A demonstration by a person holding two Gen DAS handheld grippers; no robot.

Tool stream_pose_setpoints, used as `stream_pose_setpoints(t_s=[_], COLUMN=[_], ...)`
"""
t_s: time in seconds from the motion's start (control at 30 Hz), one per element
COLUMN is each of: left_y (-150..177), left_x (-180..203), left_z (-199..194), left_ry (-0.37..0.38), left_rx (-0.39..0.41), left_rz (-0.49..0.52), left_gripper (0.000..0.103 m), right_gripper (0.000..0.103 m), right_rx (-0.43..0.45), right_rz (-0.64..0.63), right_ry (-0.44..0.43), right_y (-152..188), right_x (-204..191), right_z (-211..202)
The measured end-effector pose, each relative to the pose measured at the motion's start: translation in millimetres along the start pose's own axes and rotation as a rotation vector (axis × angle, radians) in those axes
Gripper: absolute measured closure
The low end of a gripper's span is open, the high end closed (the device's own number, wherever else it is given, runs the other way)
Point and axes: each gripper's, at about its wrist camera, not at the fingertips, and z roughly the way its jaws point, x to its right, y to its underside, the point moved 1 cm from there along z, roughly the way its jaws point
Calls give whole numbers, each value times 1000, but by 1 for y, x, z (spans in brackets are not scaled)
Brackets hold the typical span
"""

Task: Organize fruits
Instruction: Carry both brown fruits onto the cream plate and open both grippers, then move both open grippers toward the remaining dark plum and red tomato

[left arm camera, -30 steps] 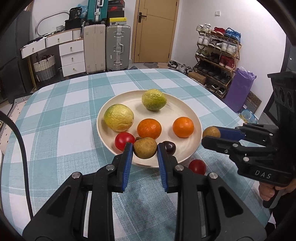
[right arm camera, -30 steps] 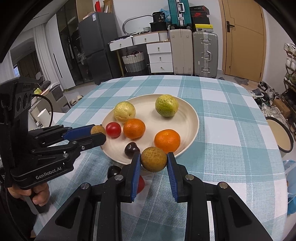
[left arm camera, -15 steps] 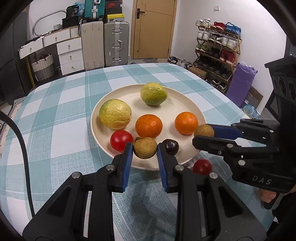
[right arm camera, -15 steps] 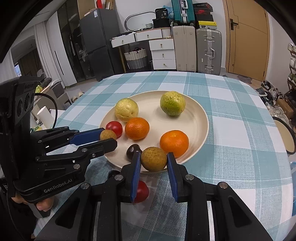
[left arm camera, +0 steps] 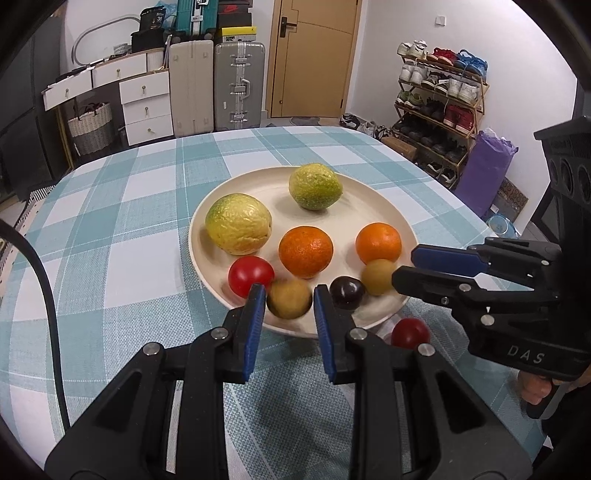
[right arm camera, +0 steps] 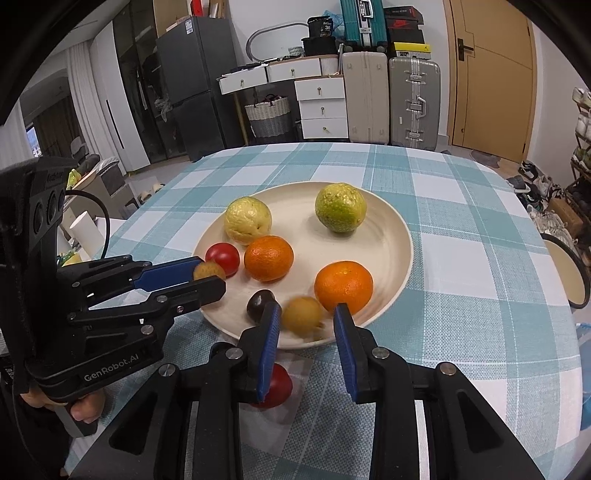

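Item: cream plate [left arm camera: 207, 236] on checked counter [left arm camera: 110, 221], gathering fruits together. Left gripper [left arm camera: 289, 303], fingers clamped on a brown fruit [left arm camera: 289, 300] above the plate's near rim, presumably for placing. Right gripper [right arm camera: 306, 318], fingers opening; second brown fruit [right arm camera: 303, 314] loose between them, blurred, over the plate. Red tomato [left arm camera: 410, 332] remains off-plate. Lettering: "DAS", "GenRobot.AI".

We read "DAS" in pale letters on the black body of the right gripper [left arm camera: 400, 267], seen from the left wrist view. From the right wrist view, "GenRobot.AI" stood on the black body of the left gripper [right arm camera: 210, 278]. On a dark box [left arm camera: 155, 18] atop the drawers at the back we made out the number "36". Nothing else was legible to us.
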Motion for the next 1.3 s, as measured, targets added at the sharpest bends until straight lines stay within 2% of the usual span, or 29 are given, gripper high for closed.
stream_pose_setpoints(t_s=[0.1, 0.2, 0.27, 0.3, 0.33, 0.37, 0.43, 0.5, 0.57, 0.67, 0.73, 0.97, 1.17, 1.3], left_y=[1, 1, 2, 4, 5, 6, 9, 11, 13, 16, 19, 30, 38, 43], left_x=[-2, -2, -3, -3, -5, -6, -7, -8, -8, -7, -7, -2, -6, -12], left_z=[-8, -18, -25, -28, -31, -34, -39, -45, -50, -57, -61, -65, -63, -63], left_ry=[9, 3, -3, -2, -1, 0, -10, -26, -41, -61, -75, -79, -101, -90], left_rx=[21, 39, 54, 61, 67, 73, 69, 76, 73, 77, 87, 75, 51, 40], left_rz=[-7, -10, -17, -25, -36, -45, -56, -62, -62, -58, -65, -39, -50, -67], left_gripper=[79, 76, 64, 53, 45, 42, 28, 22, 20, 13, 1, 1, 1, 1], right_gripper=[66, 56, 48, 45, 38, 31, 23, 14, 4, 2, 1, 1, 0, 0], right_rx=[6, 8, 11, 13, 15, 18, 25, 26, 18, 15, 14, -16, -57, -82], right_rz=[6, 15, 23, 26, 28, 34, 42, 48, 56, 60, 60, 49, 31, 12], right_ry=[25, 34, 33, 37, 38, 37, 31, 29, 24, 25, 23, 45, 55, 62], right_y=[3, 7, 9, 10, 11, 11, 12, 13, 15, 17, 18, 27, 33, 35], right_x=[4, 8, 10, 11, 12, 14, 15, 16, 17, 17, 17, 13, 9, 3], right_z=[-6, -13, -17, -20, -21, -23, -26, -29, -29, -30, -30, -29, -21, -14])
